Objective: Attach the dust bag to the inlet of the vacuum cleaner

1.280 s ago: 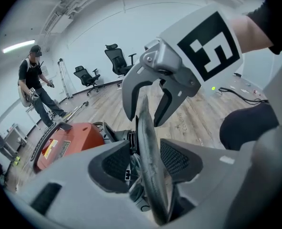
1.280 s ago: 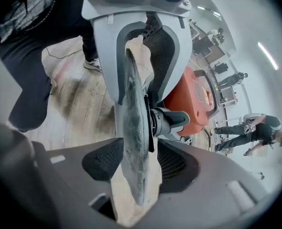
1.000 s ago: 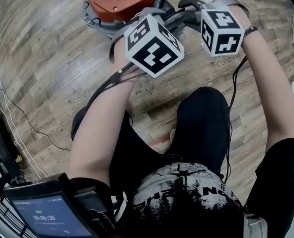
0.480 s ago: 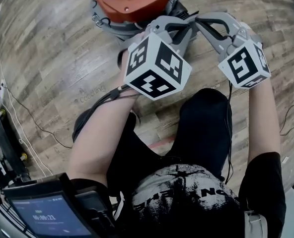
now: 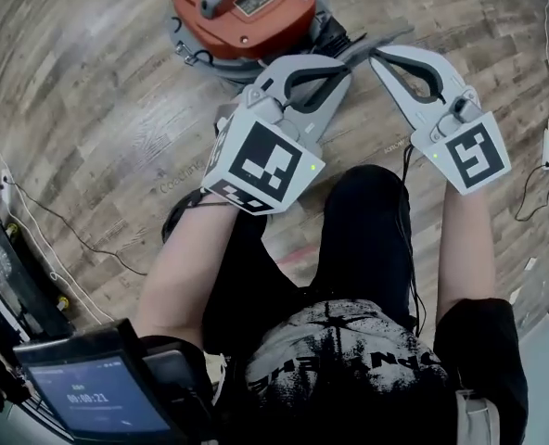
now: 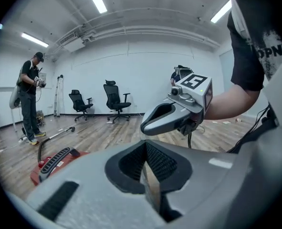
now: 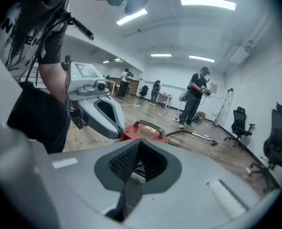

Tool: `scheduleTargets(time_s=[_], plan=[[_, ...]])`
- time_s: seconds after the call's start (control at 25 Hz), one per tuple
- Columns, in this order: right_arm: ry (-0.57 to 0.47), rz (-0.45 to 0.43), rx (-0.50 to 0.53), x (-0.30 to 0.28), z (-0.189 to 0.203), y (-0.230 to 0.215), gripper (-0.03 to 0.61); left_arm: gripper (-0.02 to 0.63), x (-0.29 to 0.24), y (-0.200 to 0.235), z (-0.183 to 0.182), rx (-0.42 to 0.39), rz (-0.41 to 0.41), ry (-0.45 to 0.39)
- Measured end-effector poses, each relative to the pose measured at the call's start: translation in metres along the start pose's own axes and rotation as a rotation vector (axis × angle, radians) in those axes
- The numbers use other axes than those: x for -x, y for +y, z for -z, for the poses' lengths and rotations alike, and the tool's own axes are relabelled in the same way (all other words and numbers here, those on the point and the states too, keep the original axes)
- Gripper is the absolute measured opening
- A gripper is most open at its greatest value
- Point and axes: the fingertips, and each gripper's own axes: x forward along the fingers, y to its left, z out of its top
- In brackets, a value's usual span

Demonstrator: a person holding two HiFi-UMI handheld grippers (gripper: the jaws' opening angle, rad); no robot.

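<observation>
Grey plastic left tongs and right tongs both closed, empty, above wood-plank floor near red round vacuum cleaner.

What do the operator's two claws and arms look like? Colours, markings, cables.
Grey moulded shells on left claw and right claw, black ribbed pads, each carrying a white cube with black square markers. A thin black cable runs from the right one. Arms bare below short black T-shirt sleeves.
</observation>
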Motion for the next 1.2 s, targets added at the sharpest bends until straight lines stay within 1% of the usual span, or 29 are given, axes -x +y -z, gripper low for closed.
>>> scheduleTargets(time_s=[0.04,0.12,0.24,0.36,0.48,0.6,0.72,0.84,0.92,1.0,1.08,1.2], plan=[[-0.003,0.016,-0.047,0.007,-0.012,-0.002,0.005,0.005,0.009,0.002,-0.007,0.025,0.007,0.004],[0.009,0.028,-0.109,0.018,-0.04,-0.007,0.005,0.005,0.03,0.012,-0.025,0.082,0.001,0.007],[0.018,0.009,-0.17,0.033,-0.09,-0.01,0.005,0.006,0.067,0.021,-0.062,0.126,-0.001,-0.012],[0.035,-0.027,-0.195,0.048,-0.14,-0.008,0.005,0.006,0.104,0.022,-0.11,0.142,0.002,-0.039],[0.049,-0.041,-0.205,0.06,-0.203,-0.016,0.005,0.006,0.141,0.024,-0.167,0.142,0.004,-0.056],[0.039,-0.032,-0.235,0.064,-0.266,-0.032,0.005,0.006,0.176,0.038,-0.223,0.169,0.0,-0.082],[0.006,-0.022,-0.283,0.064,-0.32,-0.049,0.005,0.006,0.202,0.059,-0.265,0.2,-0.009,-0.087],[-0.014,-0.015,-0.299,0.069,-0.377,-0.053,0.005,0.005,0.236,0.068,-0.306,0.233,-0.005,-0.104],[-0.035,0.009,-0.276,0.07,-0.418,-0.058,0.006,0.005,0.258,0.074,-0.334,0.223,0.006,-0.122],[-0.06,0.041,-0.249,0.072,-0.451,-0.062,0.006,0.006,0.274,0.08,-0.356,0.19,0.023,-0.132],[-0.078,0.055,-0.24,0.074,-0.47,-0.062,0.006,0.006,0.284,0.083,-0.371,0.171,0.03,-0.133],[-0.115,0.075,-0.212,0.074,-0.492,-0.065,0.006,0.006,0.295,0.1,-0.391,0.121,0.02,-0.141]])
